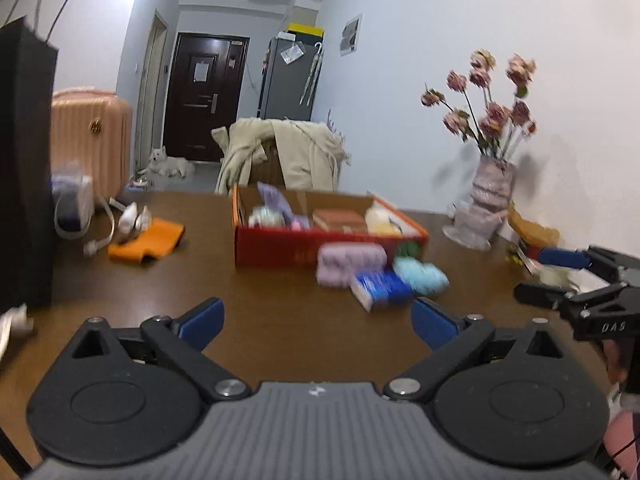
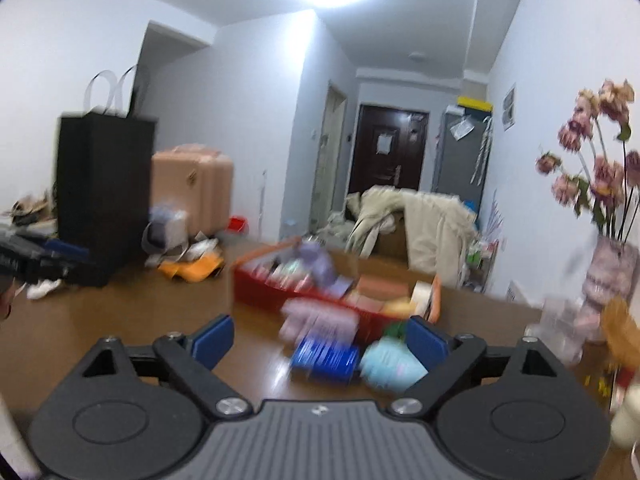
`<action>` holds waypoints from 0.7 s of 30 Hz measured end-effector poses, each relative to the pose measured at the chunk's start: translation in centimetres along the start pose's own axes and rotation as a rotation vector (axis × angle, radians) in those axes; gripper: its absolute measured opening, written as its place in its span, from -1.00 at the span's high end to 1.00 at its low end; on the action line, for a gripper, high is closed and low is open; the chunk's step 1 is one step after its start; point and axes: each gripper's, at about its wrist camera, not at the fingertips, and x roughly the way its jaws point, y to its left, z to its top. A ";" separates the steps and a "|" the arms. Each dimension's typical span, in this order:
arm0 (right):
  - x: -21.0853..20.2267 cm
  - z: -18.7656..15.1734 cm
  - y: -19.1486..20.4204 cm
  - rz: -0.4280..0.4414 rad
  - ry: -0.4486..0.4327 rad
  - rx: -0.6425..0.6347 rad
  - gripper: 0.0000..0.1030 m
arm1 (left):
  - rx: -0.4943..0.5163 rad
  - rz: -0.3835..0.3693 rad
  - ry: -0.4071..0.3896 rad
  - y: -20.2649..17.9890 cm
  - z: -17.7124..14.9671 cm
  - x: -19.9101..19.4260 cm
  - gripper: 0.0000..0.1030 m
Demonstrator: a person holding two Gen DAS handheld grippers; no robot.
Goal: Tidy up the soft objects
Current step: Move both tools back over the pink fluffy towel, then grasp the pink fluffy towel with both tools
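Where the red box sits mid-table, we count three soft items touching its front wall: lilac pack, blue pack, teal bundle. Left gripper and right gripper both gape empty; orange cloth, black bag, flower vase flank.

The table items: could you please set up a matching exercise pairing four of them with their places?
Things:
1. purple pack
2. orange cloth
3. vase
4. black bag

Places:
A. far left edge of the table
B. by the right wall
C. just in front of the red box
D. left of the red box, lying flat

Pairs: 1-C, 2-D, 3-B, 4-A
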 end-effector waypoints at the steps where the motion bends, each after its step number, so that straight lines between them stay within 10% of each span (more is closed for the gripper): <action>1: -0.6 -1.0 0.4 0.022 0.014 0.025 -0.80 | 0.005 0.000 0.001 -0.4 -0.9 -0.7 -0.99; 21: 2.6 -3.7 -2.0 0.034 0.115 0.220 -0.74 | -0.024 -0.002 0.093 -1.5 -1.9 4.7 -0.98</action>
